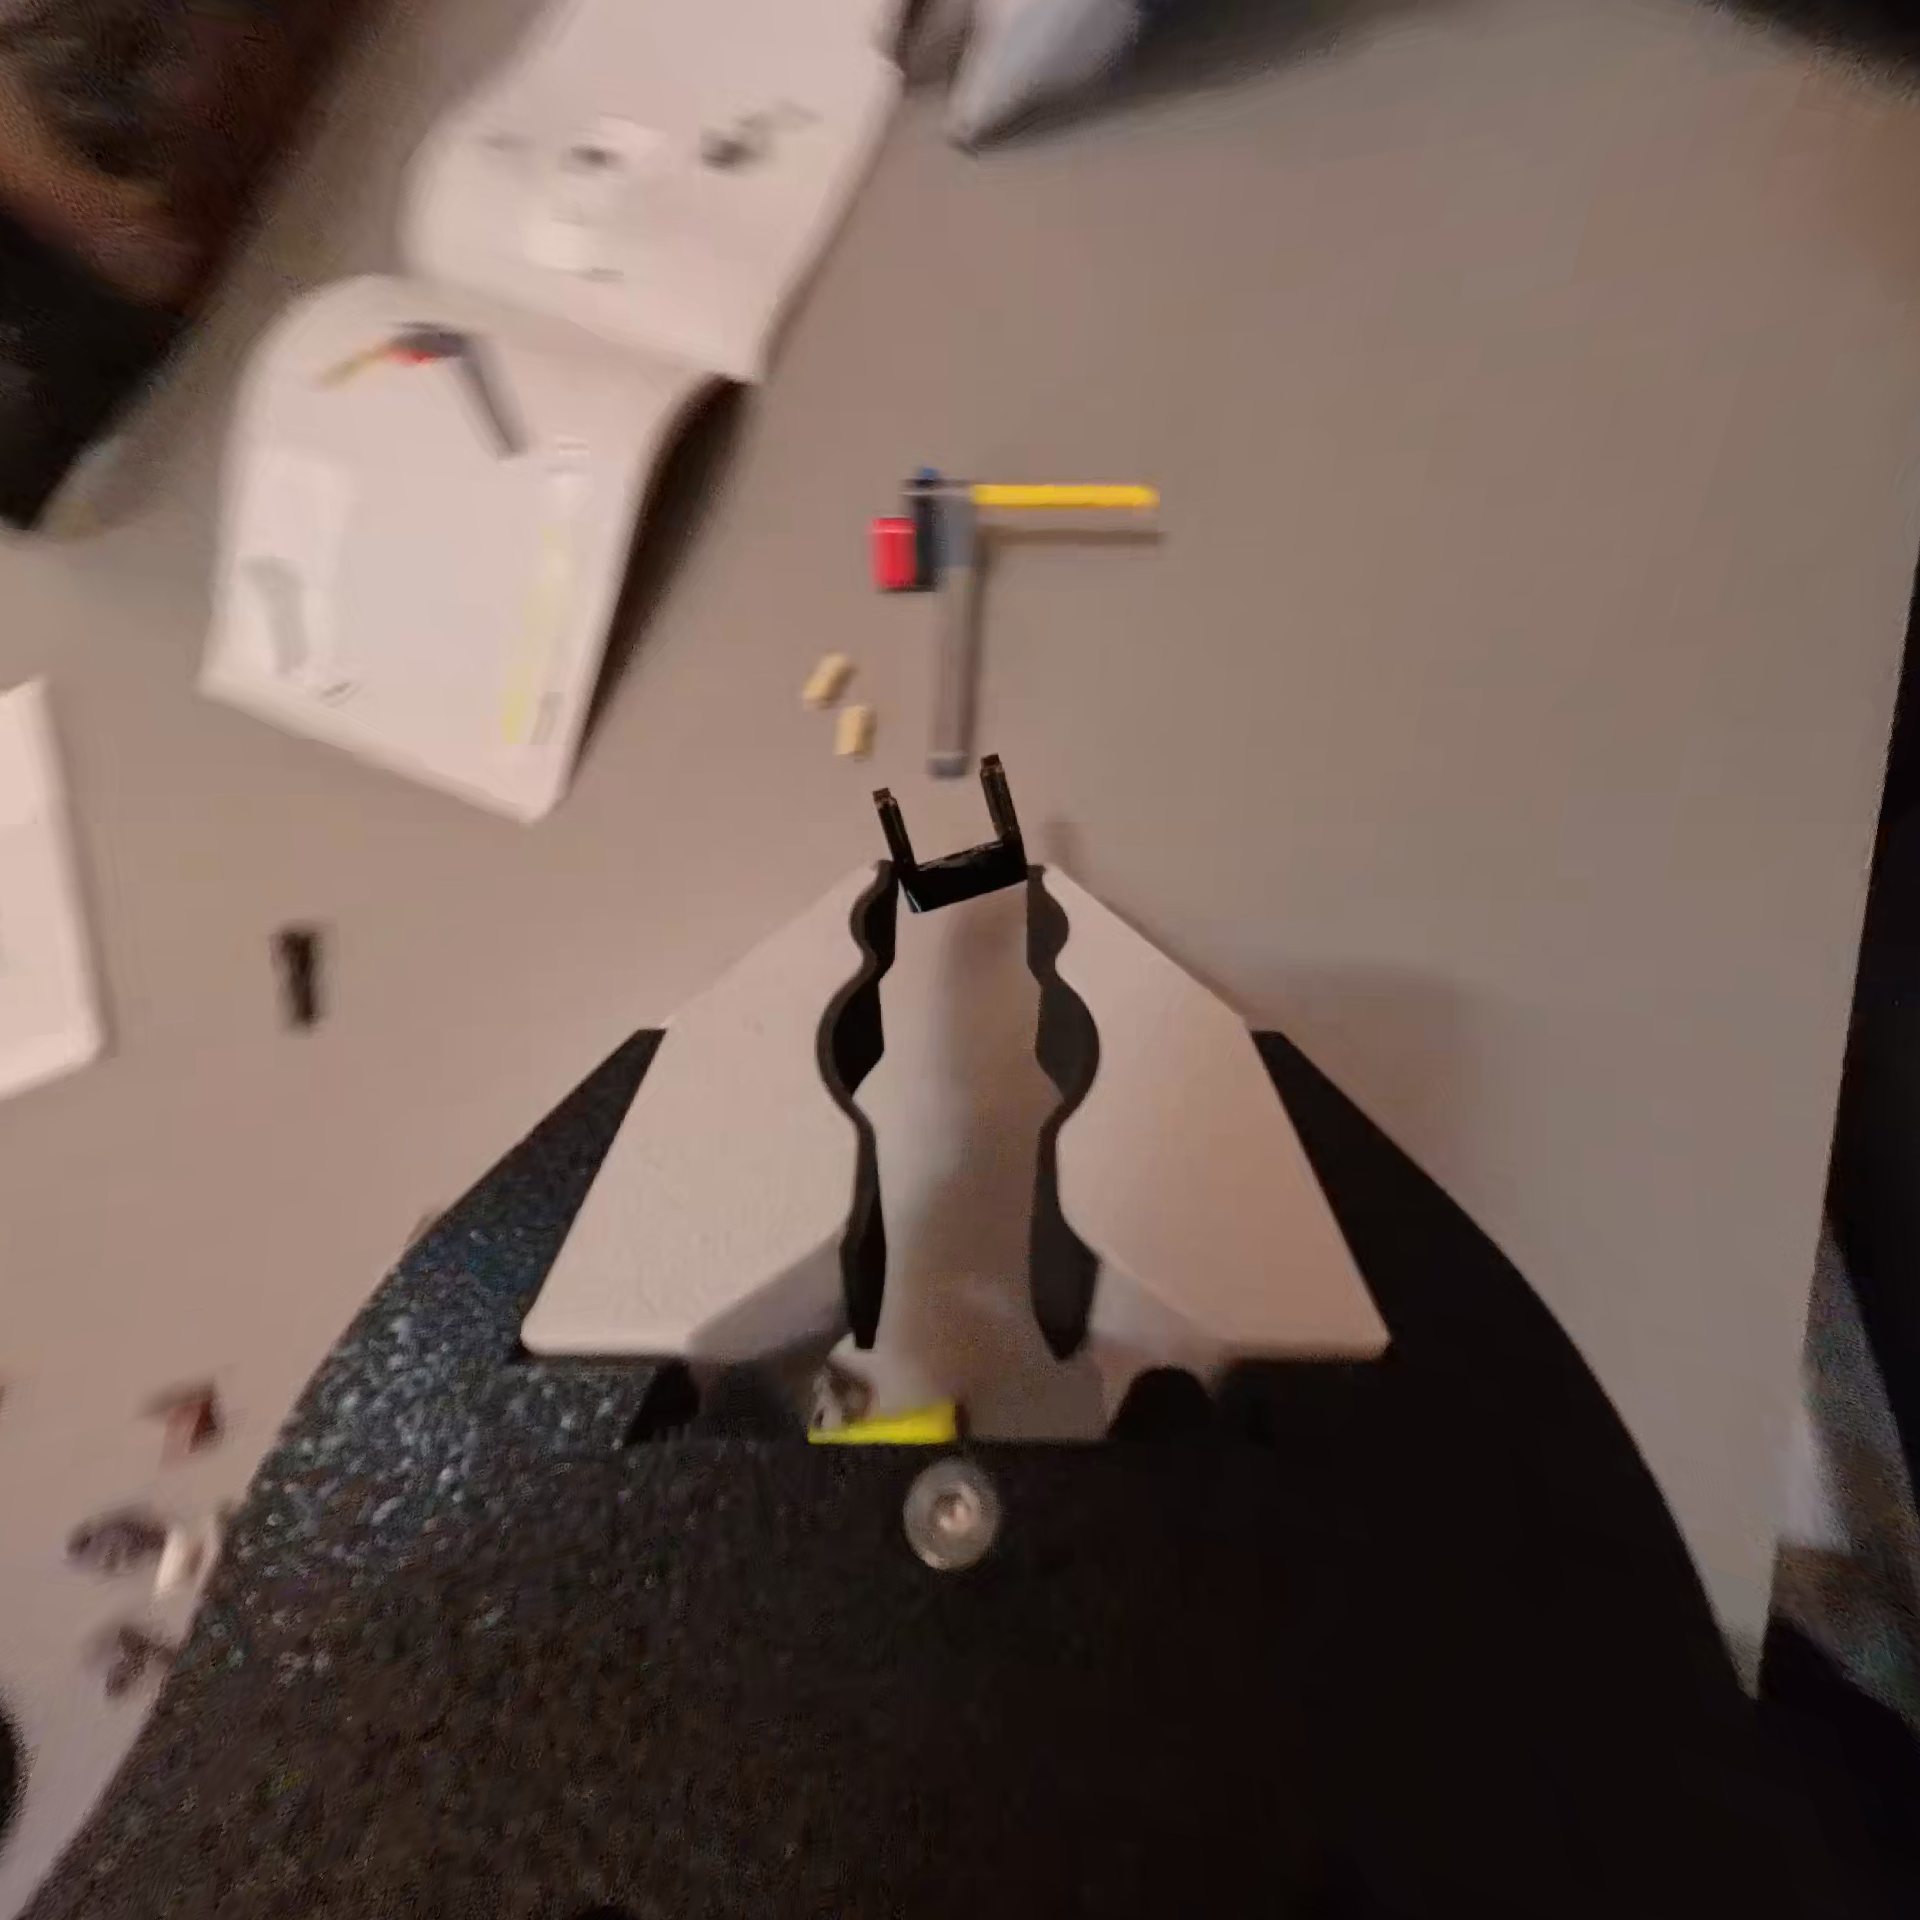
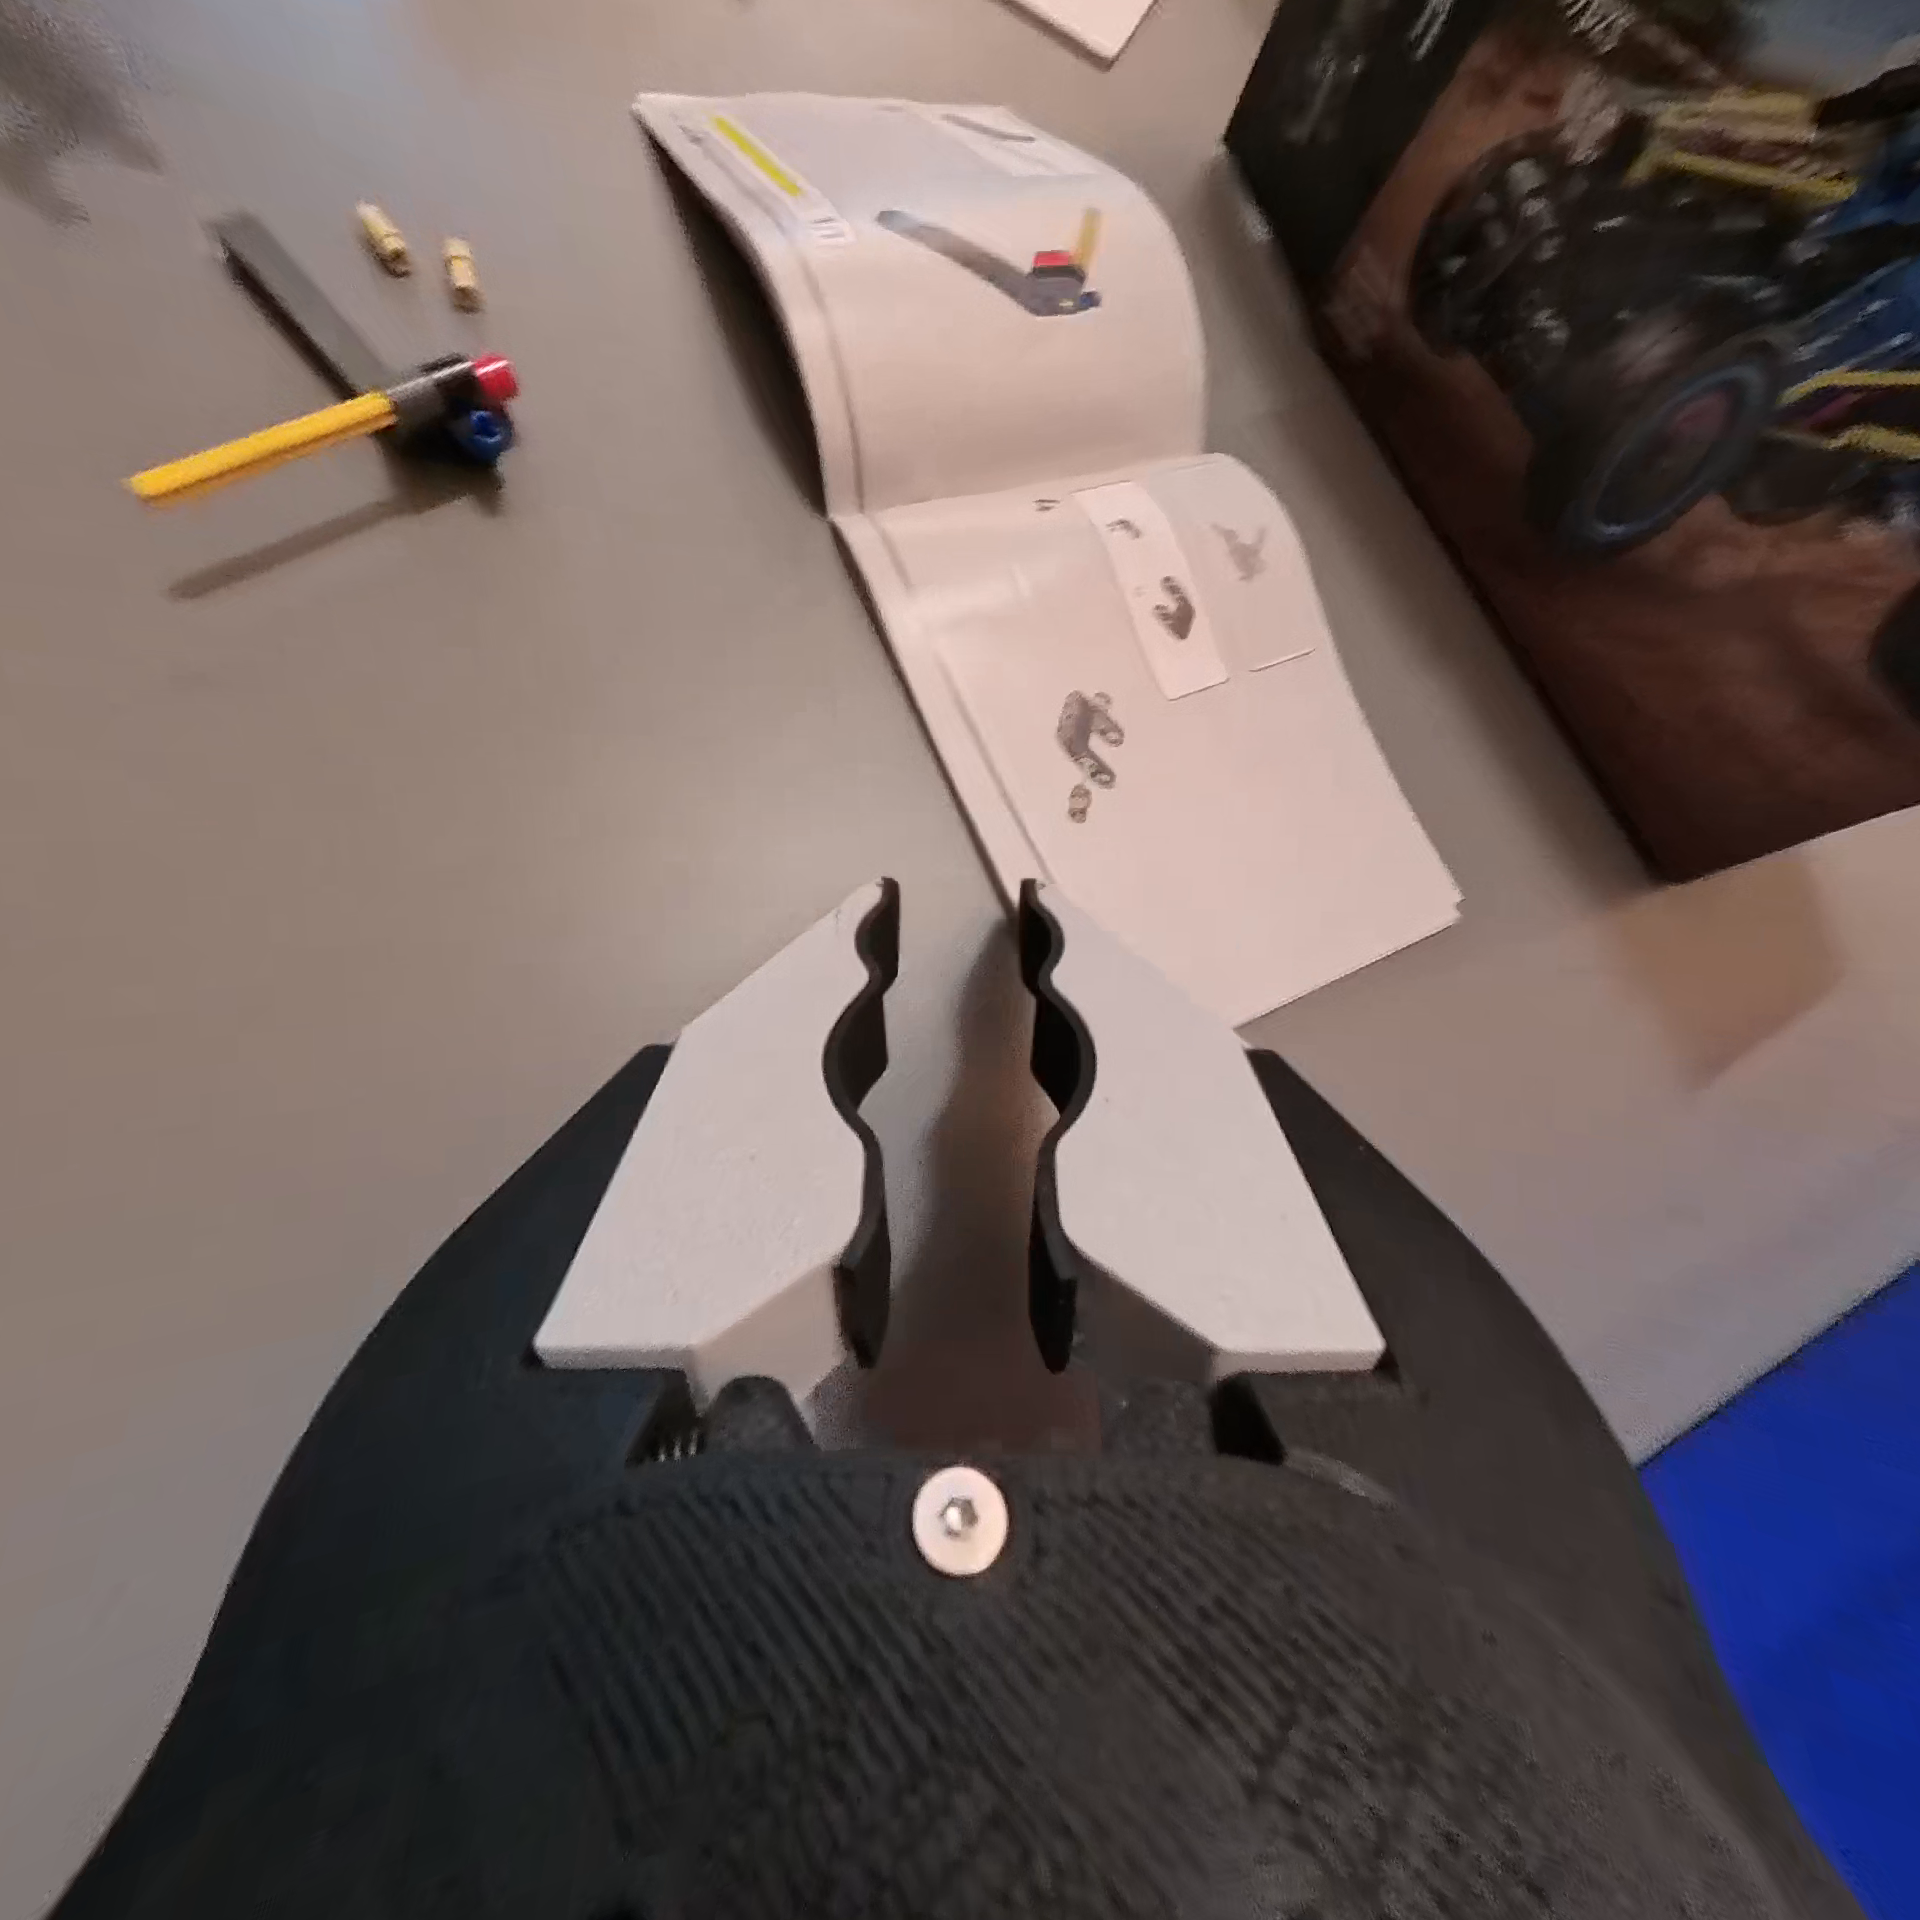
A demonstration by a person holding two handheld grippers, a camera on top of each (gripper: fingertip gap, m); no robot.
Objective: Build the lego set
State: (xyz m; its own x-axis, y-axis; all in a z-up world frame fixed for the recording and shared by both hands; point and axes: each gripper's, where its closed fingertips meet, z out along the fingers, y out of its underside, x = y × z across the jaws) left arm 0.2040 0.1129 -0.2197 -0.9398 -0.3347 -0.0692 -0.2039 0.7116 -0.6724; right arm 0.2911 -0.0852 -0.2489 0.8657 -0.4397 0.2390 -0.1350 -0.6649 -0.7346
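Observation:
My left gripper (image 1: 961, 878) is shut on a small black U-shaped lego piece (image 1: 951, 857), held at the fingertips with its two prongs pointing forward, just short of a partial assembly. The assembly (image 1: 954, 644) lies on the grey table: a grey beam with a yellow axle (image 1: 1060, 497), a red pin (image 1: 899, 554) and a blue pin. It also shows in the right wrist view (image 2: 426, 400) at the far left. Two tan pins (image 1: 842, 707) lie beside the beam, also seen in the right wrist view (image 2: 416, 249). My right gripper (image 2: 958, 894) is open and empty above the table.
An open instruction booklet (image 1: 468, 520) (image 2: 1039, 468) lies on the table. The lego box (image 2: 1662, 364) stands at the right. A loose black piece (image 1: 298, 977) and several small blurred parts (image 1: 156, 1507) lie to the left. The table's edge and a blue floor (image 2: 1818, 1558) are at the lower right. The tips of one gripper are about 20 cm away from the tips of the other. It is some 9 cm from my left tips to the red pin (image 1: 899, 554).

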